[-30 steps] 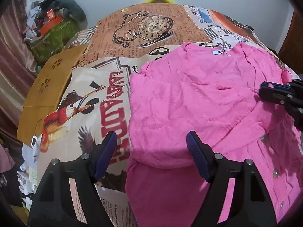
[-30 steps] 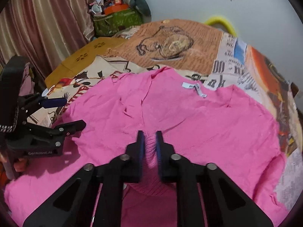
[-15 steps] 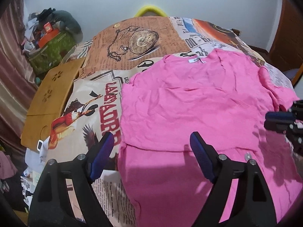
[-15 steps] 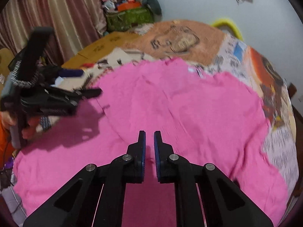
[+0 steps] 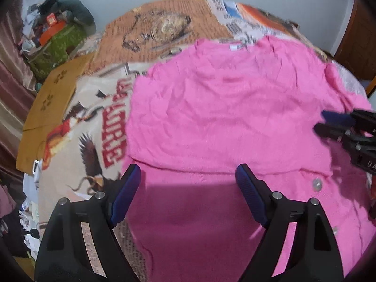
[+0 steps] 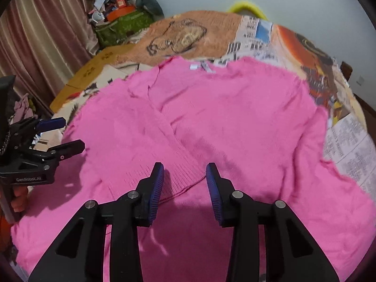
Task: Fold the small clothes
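Printed bedspread [image 6: 270, 37] carries a pink cardigan [image 6: 235, 122]; left gripper [image 5: 188, 183] spread, right gripper [image 6: 184, 176] opening, empty; folded sleeve [image 6: 164, 150] may slip.

Your left wrist camera looked steeply down along its own fingers, close over the near left edge of the pink cardigan [image 5: 225, 108] on the printed bedcover [image 5: 94, 127], facing the far wall. Your right wrist camera sat just as close above the garment's folded sleeve, aimed the same way. Both views shared the cardigan, the bedcover and the clutter pile [image 6: 122, 11]; each caught the other gripper at its edge.
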